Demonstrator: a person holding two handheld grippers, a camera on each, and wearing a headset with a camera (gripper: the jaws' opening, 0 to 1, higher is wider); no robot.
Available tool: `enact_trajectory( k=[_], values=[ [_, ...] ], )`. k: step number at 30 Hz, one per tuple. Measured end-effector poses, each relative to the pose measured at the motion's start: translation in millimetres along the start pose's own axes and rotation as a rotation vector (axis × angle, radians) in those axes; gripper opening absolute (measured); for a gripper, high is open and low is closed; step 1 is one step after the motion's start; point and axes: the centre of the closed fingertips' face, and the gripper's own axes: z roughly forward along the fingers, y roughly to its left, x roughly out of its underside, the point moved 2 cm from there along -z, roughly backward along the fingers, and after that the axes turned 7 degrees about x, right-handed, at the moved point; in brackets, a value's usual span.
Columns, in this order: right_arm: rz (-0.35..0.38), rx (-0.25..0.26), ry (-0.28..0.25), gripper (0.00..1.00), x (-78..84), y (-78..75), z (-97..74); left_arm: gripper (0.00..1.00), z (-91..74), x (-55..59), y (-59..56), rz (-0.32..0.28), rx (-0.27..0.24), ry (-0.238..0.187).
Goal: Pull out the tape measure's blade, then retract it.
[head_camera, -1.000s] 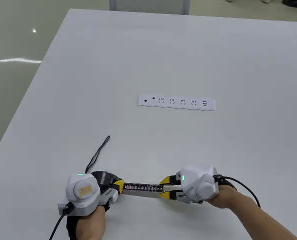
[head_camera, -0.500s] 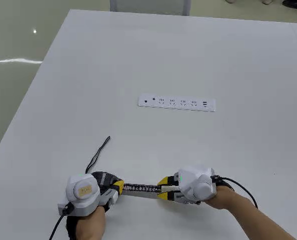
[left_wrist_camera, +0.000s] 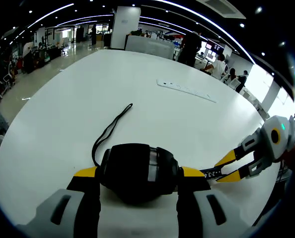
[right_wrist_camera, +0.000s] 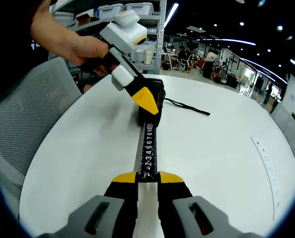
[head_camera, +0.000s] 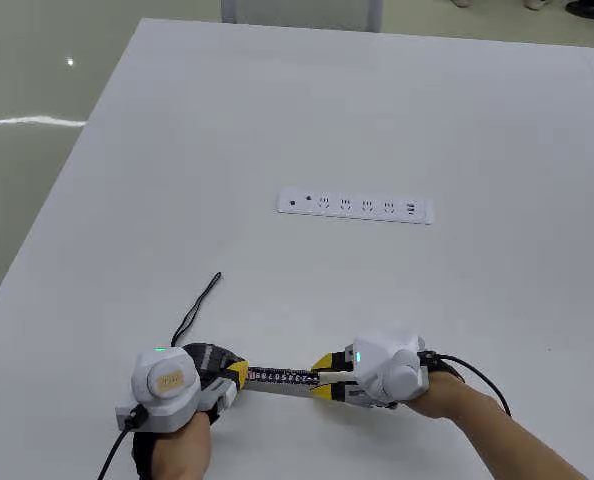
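Your left gripper (head_camera: 232, 374) has its jaws clamped on the black tape measure (left_wrist_camera: 137, 171), which sits on the table (head_camera: 377, 110) well on your side of the power strip (head_camera: 354, 206). Your right gripper (right_wrist_camera: 148, 177) has its jaws closed on the blade (right_wrist_camera: 148, 148), which is out a short way. The strap (head_camera: 197, 305) trails toward the power strip.

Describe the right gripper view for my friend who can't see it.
The right gripper pinches the end of a tape blade, its yellow jaws shut on it. The blade stretches across a white table to a black tape measure case gripped by the left gripper.
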Motion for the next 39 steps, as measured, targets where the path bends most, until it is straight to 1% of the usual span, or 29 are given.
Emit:
enact_trajectory(
  k=[6,16,20,34,39],
  values=[
    [-0.004,-0.003,-0.002,0.14,-1.3,0.1,2.3,0.58,-1.9,-1.3,-4.3,0.002,0.001,0.002],
    [-0.008,-0.003,-0.003,0.14,-3.6,0.6,3.7,0.58,-2.2,-1.9,-6.0,0.001,0.003,0.004],
    [-0.012,-0.004,-0.003,0.13,-2.4,-0.3,5.7,0.58,-1.8,-1.5,-5.2,-0.002,0.004,0.003],
    [-0.017,-0.013,-0.008,0.13,-10.2,0.6,9.7,0.58,-8.1,-4.1,-6.0,-0.008,0.006,0.005],
    [-0.018,-0.016,-0.010,0.13,-11.8,1.1,12.3,0.57,-7.8,-3.8,-6.0,-0.006,0.010,0.007]
  ],
)
